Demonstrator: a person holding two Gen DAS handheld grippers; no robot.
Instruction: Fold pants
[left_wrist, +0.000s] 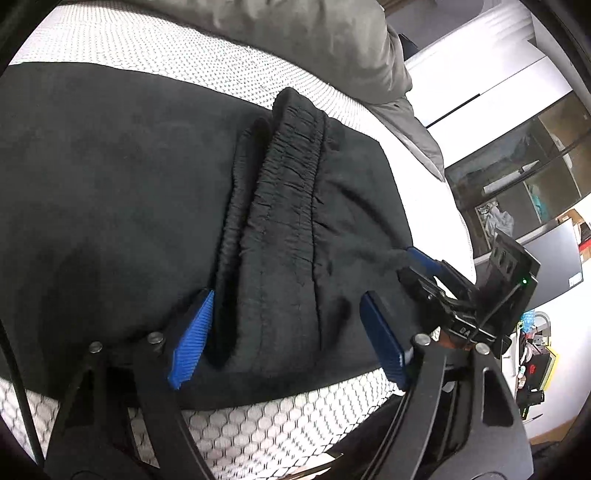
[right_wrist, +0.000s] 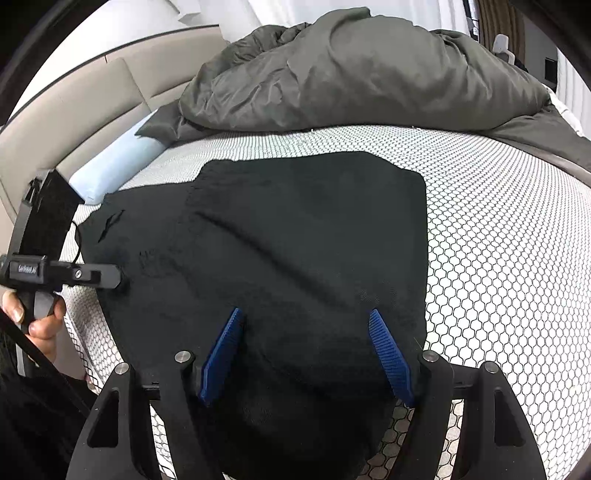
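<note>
Black pants (left_wrist: 122, 184) lie folded on the bed. Their gathered elastic waistband (left_wrist: 291, 173) runs up the middle of the left wrist view. My left gripper (left_wrist: 288, 295) straddles the waistband end near the bed's front edge. Its blue pads (left_wrist: 192, 339) stand apart with flat cloth between them, the left pad against a fold. In the right wrist view the pants (right_wrist: 314, 229) spread out ahead. My right gripper (right_wrist: 304, 312) holds a wide bunch of the cloth, which fills the space between its pads. The right gripper (left_wrist: 413, 266) pinches the pants' right edge, where the cloth puckers.
The white honeycomb-patterned mattress (right_wrist: 498, 258) surrounds the pants. A crumpled grey duvet (right_wrist: 351, 74) lies behind them, with a pale blue pillow (right_wrist: 118, 162) by the beige headboard. A hand (right_wrist: 40, 321) holds the left gripper's handle. Shelves and clutter (left_wrist: 532, 362) stand right of the bed.
</note>
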